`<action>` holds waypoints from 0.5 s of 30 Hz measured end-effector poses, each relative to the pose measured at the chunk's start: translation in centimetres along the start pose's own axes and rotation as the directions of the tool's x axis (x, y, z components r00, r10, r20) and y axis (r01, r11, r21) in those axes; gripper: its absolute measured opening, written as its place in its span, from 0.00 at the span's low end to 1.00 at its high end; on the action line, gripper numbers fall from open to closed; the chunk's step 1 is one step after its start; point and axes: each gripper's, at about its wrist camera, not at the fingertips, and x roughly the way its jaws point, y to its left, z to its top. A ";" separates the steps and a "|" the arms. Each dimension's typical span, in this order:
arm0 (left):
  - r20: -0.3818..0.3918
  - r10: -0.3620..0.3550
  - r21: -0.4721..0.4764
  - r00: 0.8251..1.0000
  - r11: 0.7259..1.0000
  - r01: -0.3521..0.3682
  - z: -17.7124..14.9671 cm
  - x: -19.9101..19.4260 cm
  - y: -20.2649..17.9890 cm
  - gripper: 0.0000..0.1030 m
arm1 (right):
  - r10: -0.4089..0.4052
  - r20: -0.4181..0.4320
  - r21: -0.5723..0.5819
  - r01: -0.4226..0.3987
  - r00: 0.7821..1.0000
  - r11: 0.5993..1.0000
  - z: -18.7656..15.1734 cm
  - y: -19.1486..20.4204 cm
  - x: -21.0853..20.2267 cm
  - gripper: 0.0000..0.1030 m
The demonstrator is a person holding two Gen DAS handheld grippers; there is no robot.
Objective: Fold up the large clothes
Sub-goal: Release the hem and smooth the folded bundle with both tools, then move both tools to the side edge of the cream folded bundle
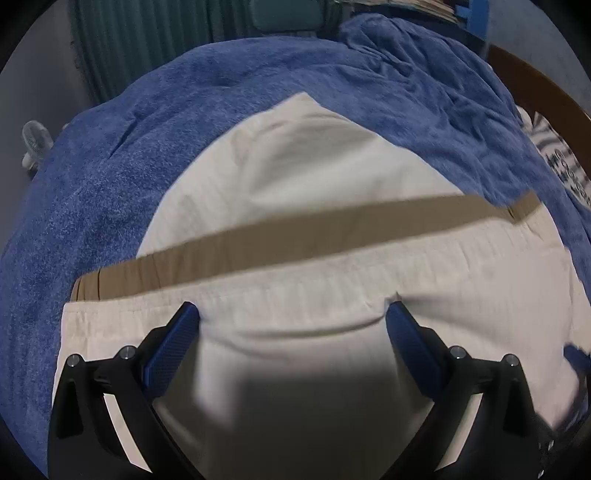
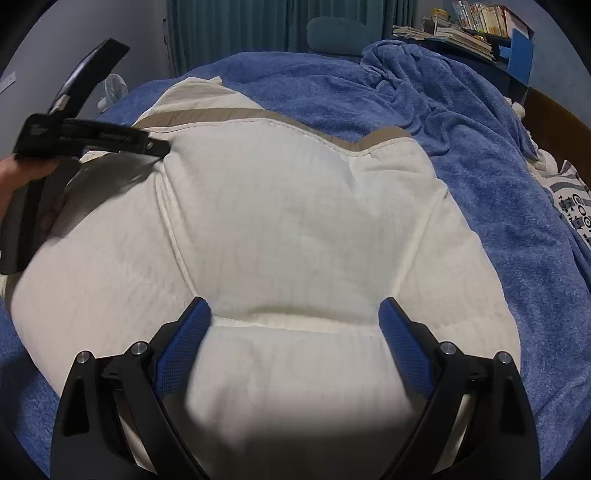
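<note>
A large cream garment [image 1: 314,166] with a tan band [image 1: 295,236] lies spread on a blue blanket [image 1: 110,155]. My left gripper [image 1: 292,310] hovers open over the garment's near folded layer, with its blue fingertips [image 1: 190,312] low against the cloth and nothing pinched between them. In the right wrist view the same cream garment [image 2: 295,221] lies folded, the tan band [image 2: 221,114] at its far edge. My right gripper [image 2: 294,304] is open above a stitched hem, gripping nothing. The left gripper [image 2: 159,147] shows at the garment's far left corner, held by a hand [image 2: 22,170].
The blue blanket [image 2: 480,147] is bunched up at the back right. A wooden bed frame [image 2: 554,122] and a patterned pillow [image 2: 572,206] lie at the right. Books [image 2: 476,22] sit on a blue shelf behind, beside a teal curtain [image 2: 240,26]. A small fan [image 1: 35,140] stands at the left.
</note>
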 end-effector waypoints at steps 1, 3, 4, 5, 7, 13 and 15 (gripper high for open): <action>-0.002 -0.011 -0.020 1.000 1.000 0.011 0.1 0.4 0.3 0.94 | 0.002 0.000 0.000 -0.002 1.000 1.000 0.0 0.2 -0.2 0.86; -0.031 -0.051 -0.062 0.998 0.997 0.049 -0.2 1.6 1.0 0.95 | 0.004 0.000 0.000 -0.004 1.000 1.000 -0.3 0.5 -0.3 0.86; -0.036 -0.057 -0.065 0.998 0.996 0.054 -0.2 1.9 1.0 0.95 | 0.004 0.002 -0.001 -0.004 1.000 1.000 -0.3 0.5 -0.2 0.87; -0.029 -0.056 -0.062 0.998 0.997 0.054 -0.3 1.7 1.0 0.94 | 0.003 0.004 -0.002 -0.003 1.000 1.000 -0.2 0.4 -0.2 0.88; -0.007 -0.050 -0.046 0.999 0.998 0.049 -0.6 0.8 0.7 0.94 | -0.001 0.022 0.003 0.001 1.000 1.000 -0.3 0.5 -0.5 0.88; 0.084 0.011 0.014 0.996 1.000 -0.012 -3.2 -3.8 1.5 0.94 | -0.071 0.122 -0.007 0.073 0.990 0.997 0.6 0.4 -2.3 0.89; 0.094 0.023 0.038 0.995 0.999 -0.027 -4.1 -4.8 2.1 0.94 | -0.074 0.115 -0.004 0.075 0.991 0.997 0.7 0.4 -2.1 0.89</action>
